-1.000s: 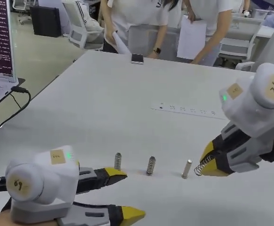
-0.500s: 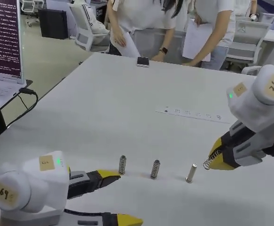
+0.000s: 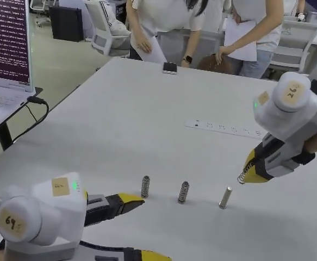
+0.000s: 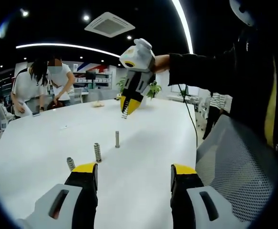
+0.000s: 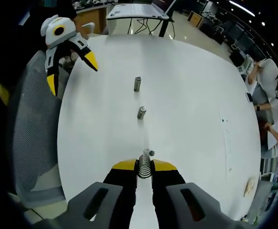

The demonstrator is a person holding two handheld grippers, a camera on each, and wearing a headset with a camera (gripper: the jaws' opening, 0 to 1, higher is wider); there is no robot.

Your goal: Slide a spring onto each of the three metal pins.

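right tongs (image 5: 145,166) clamp spring (image 5: 144,172) | bare pin (image 5: 151,153) just beyond tips

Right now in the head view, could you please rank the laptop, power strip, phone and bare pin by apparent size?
1. laptop
2. power strip
3. phone and bare pin look about alike; the phone lies farther away, so I leave them unranked.

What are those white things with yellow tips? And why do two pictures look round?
They are tongs a person holds, one in each hand. One picture comes from a camera on the person's head; the two round ones come from little cameras riding on the tongs. On the white table stand three metal pins. Two pins already wear springs; the third pin is bare. The right tongs pinch a spring near it. The left tongs are open, holding nothing.
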